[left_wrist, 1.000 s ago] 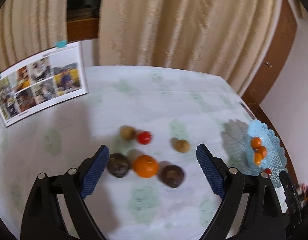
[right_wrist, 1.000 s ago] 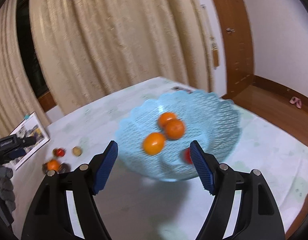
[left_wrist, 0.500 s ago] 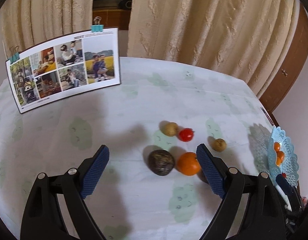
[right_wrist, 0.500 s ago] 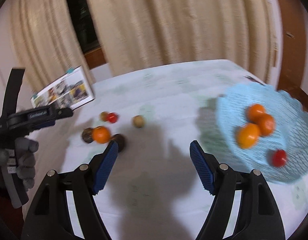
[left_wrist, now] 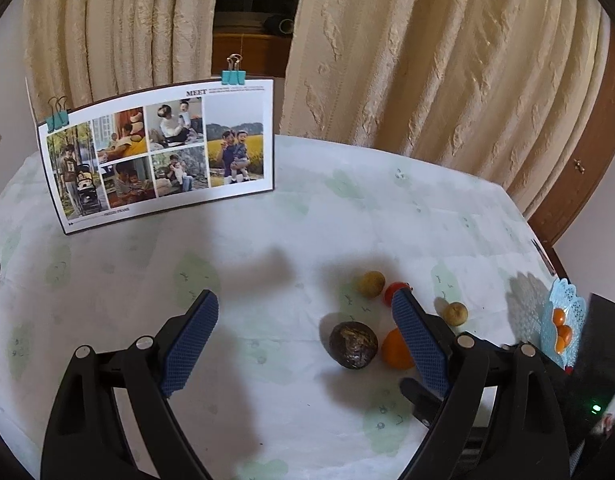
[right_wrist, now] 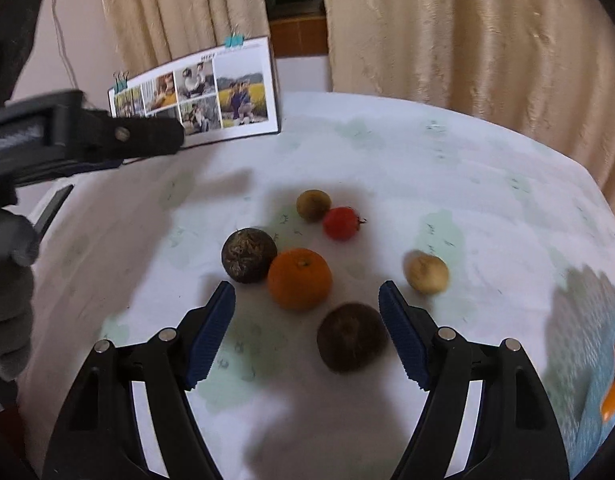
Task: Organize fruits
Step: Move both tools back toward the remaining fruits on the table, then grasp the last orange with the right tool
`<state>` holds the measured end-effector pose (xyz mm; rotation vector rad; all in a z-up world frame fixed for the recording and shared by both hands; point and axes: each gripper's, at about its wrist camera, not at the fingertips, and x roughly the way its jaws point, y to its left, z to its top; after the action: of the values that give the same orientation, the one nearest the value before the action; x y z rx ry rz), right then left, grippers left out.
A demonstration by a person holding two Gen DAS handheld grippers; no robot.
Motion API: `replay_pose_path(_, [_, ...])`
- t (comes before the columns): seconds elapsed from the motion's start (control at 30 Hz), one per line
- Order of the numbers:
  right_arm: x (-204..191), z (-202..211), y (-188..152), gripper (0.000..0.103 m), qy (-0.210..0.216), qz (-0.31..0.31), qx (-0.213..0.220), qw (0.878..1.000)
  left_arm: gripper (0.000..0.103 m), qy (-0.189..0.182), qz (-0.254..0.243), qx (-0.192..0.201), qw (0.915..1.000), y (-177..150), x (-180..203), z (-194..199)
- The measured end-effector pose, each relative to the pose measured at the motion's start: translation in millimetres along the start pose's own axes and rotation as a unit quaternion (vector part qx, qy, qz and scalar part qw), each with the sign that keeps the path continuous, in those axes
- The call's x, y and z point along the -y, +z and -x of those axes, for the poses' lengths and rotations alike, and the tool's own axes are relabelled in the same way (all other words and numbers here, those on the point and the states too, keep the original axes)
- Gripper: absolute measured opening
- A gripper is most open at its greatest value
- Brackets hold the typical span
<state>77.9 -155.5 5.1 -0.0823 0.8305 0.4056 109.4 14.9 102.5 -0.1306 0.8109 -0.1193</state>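
Several loose fruits lie on the white tablecloth. In the right wrist view my right gripper [right_wrist: 307, 292] hangs open just above an orange [right_wrist: 299, 278], with one dark round fruit [right_wrist: 248, 255] to its left and another [right_wrist: 351, 338] between the fingers, nearer the camera. A small brown fruit [right_wrist: 313, 205], a red tomato [right_wrist: 340, 222] and a yellowish fruit [right_wrist: 426, 273] lie farther off. My left gripper [left_wrist: 303, 300] is open and empty; the dark fruit [left_wrist: 353, 345] lies before it, and its right finger half hides the orange [left_wrist: 393, 352].
A blue mesh basket [left_wrist: 563, 304] with small oranges [left_wrist: 561, 330] stands at the table's right edge. A photo board [left_wrist: 159, 156] with clips stands at the back left. Curtains hang behind the table. A gloved hand [right_wrist: 7, 280] holds the left gripper [right_wrist: 87, 136] at the left.
My right gripper has swung from above the blue basket leftward to the loose fruits. The left gripper has shifted left, so the fruits now sit toward its right finger.
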Motion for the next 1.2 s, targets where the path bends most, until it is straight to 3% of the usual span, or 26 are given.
replay_pose_path(0.33, [-8, -22, 9, 0.073, 0.034, 0.069, -0.032, 0.997, 0.092, 0.006, 0.01, -0.006, 0.9999, 2, -8, -6])
replay_pose_path(0.63, [0, -32, 13, 0.04, 0.051, 0.06, -0.048, 0.996, 0.092, 0.01, 0.007, -0.021, 0.9997, -2, -7, -20])
replay_pose_path(0.83, [1, -27, 11, 0.04, 0.057, 0.039, -0.037, 0.997, 0.092, 0.013, -0.004, -0.032, 0.9994, -6, -4, -30])
replay_pose_path(1.2, [32, 32, -4, 0.04, 0.022, -0.044, 0.03, 0.998, 0.092, 0.003, -0.032, -0.052, 0.9981, -20, 15, -46])
